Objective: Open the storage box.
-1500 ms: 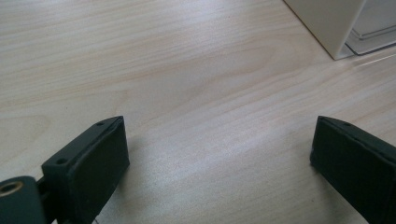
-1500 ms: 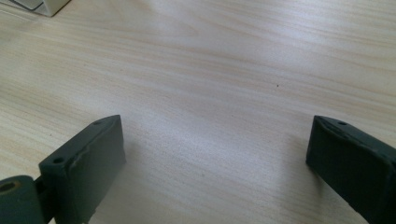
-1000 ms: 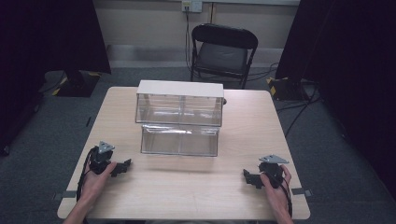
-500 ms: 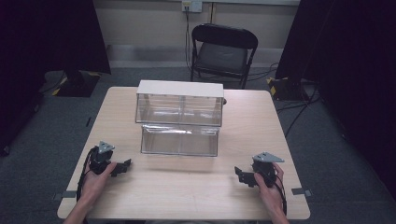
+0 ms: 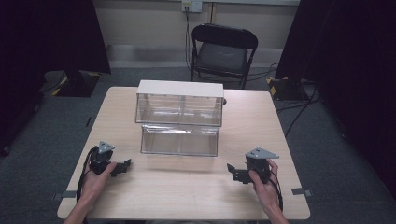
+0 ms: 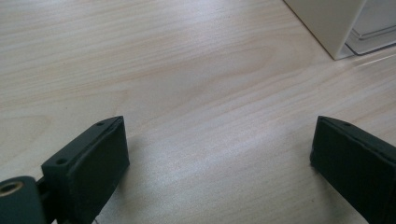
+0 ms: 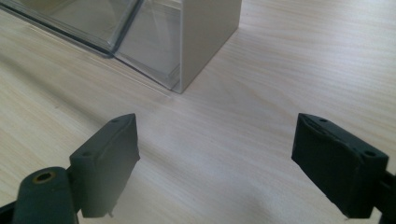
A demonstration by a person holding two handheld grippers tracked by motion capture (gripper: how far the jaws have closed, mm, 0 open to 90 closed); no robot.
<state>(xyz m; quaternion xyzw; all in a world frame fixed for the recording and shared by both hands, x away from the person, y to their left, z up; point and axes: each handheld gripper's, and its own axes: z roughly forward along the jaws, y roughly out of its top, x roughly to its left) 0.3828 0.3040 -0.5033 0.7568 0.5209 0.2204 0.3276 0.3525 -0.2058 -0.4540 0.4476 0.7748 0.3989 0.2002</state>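
Resting near the table's (image 5: 187, 196) front edge, the left gripper (image 5: 122, 166) and right gripper (image 5: 235, 173) are held wide open, nothing between their jaws. Beyond them, a clear drawer (image 5: 180, 140) is seen pulled out from a white-topped cabinet (image 5: 180, 101). Farther back, 1 black chair (image 5: 223, 49) stands.

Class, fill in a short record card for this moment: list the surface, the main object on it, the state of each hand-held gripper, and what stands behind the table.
surface: light wooden table
main object: drawer unit with a white top and clear front, standing mid-table
drawer: clear lower drawer pulled out toward the person, looks empty
left hand-held gripper: open, low over the table, holding nothing
right hand-held gripper: open, low over the table, holding nothing
behind table: black folding chair
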